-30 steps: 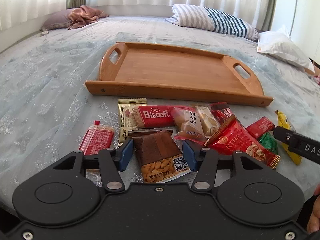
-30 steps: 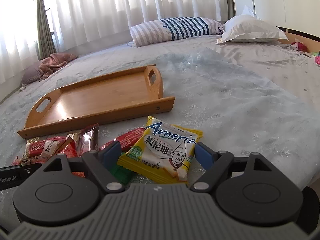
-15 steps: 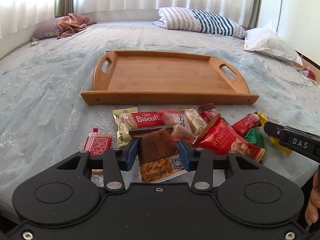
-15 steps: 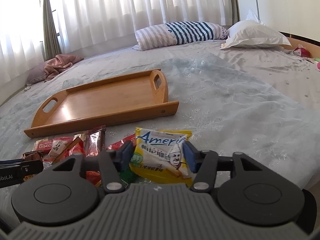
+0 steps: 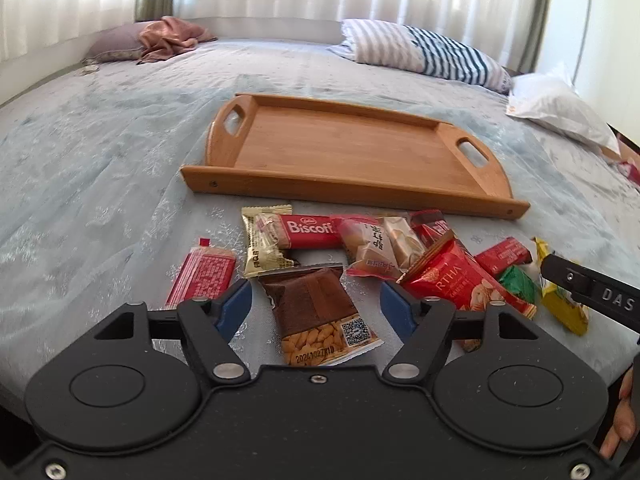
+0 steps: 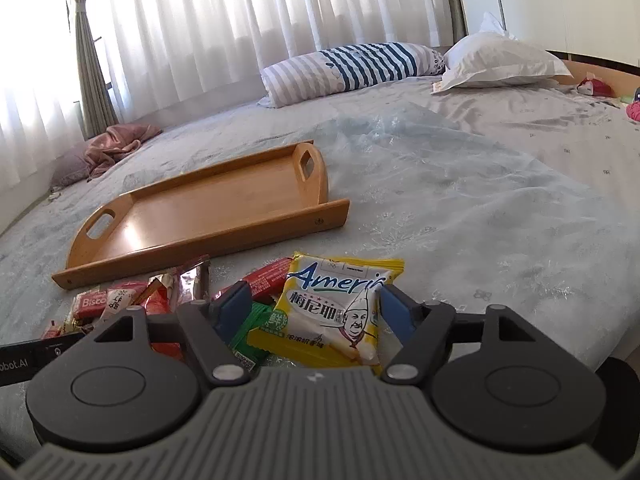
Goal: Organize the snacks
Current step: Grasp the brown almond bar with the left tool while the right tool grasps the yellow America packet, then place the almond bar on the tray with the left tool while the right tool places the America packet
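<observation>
Several snack packets lie in a loose heap on the bed in front of an empty wooden tray (image 5: 344, 196). My left gripper (image 5: 316, 306) hovers over a brown almond packet (image 5: 316, 312); its jaws are opening and the blue pads (image 5: 236, 308) stand clear of the packet. My right gripper (image 6: 312, 310) straddles a yellow Amerin packet (image 6: 336, 308), jaws opening, with a gap at the left pad (image 6: 232, 312). A green packet (image 6: 252, 328) lies under that pad. The tray (image 6: 200, 248) is at upper left in the right wrist view.
A red Biscoff bar (image 5: 308, 230), a gold packet (image 5: 262, 244), a red cracker bag (image 5: 452, 280) and a red wafer (image 5: 204, 276) crowd the heap. A striped pillow (image 6: 352, 66) and a white pillow (image 6: 500, 60) lie far back. The right gripper's finger (image 5: 592, 292) reaches in from the right.
Both grippers narrowed around their packets half a second ago and have since spread wide again. The almond packet and the yellow packet still lie on the bed.
</observation>
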Motion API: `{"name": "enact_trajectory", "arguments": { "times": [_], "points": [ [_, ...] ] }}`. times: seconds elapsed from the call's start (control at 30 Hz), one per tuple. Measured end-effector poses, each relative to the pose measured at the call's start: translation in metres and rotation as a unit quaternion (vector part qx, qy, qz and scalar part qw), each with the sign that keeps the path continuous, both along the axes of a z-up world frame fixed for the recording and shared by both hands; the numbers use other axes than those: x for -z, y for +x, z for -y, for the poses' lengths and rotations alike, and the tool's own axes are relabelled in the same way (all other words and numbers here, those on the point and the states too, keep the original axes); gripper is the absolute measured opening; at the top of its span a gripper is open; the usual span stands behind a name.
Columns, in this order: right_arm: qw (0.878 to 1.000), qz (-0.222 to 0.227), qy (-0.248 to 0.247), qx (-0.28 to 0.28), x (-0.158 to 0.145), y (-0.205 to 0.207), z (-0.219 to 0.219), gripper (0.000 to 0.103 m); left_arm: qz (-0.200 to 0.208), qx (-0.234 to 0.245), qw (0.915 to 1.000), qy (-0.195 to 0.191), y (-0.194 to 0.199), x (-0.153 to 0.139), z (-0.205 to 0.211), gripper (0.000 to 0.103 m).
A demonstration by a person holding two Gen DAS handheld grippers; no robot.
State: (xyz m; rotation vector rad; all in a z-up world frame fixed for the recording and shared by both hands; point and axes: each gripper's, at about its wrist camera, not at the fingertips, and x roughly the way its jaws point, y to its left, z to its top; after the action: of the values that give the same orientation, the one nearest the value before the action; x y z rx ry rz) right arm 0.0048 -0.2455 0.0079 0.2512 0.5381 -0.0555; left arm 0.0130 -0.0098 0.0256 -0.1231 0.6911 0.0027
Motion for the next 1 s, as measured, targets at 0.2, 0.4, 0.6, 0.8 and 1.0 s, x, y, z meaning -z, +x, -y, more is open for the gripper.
{"name": "enact_trajectory", "arguments": {
  "times": [0.2, 0.4, 0.6, 0.8, 1.0],
  "points": [
    [0.999, -0.018, 0.023, 0.022, 0.002, 0.003, 0.004, 0.086, -0.027, -0.011, 0.9994, -0.02, 0.004, 0.012, 0.0, 0.053],
    [0.999, -0.031, 0.028, 0.018, 0.002, 0.005, 0.002, 0.057, -0.022, 0.008, 0.9997, -0.007, 0.0, 0.008, 0.005, 0.045],
    [1.0, -0.015, 0.006, -0.003, -0.007, 0.0, -0.006, 0.054, -0.003, 0.024, 0.9997, -0.006, -0.007, -0.01, 0.004, 0.044],
    [1.0, 0.003, -0.011, -0.019, -0.019, 0.002, -0.009, 0.054, 0.021, 0.036, 0.9991, -0.011, -0.005, -0.033, -0.002, 0.044],
    [0.998, 0.012, -0.02, -0.054, -0.033, 0.021, -0.01, 0.054, 0.007, 0.067, 0.9969, -0.041, 0.029, -0.048, -0.014, 0.044]
  ]
}}
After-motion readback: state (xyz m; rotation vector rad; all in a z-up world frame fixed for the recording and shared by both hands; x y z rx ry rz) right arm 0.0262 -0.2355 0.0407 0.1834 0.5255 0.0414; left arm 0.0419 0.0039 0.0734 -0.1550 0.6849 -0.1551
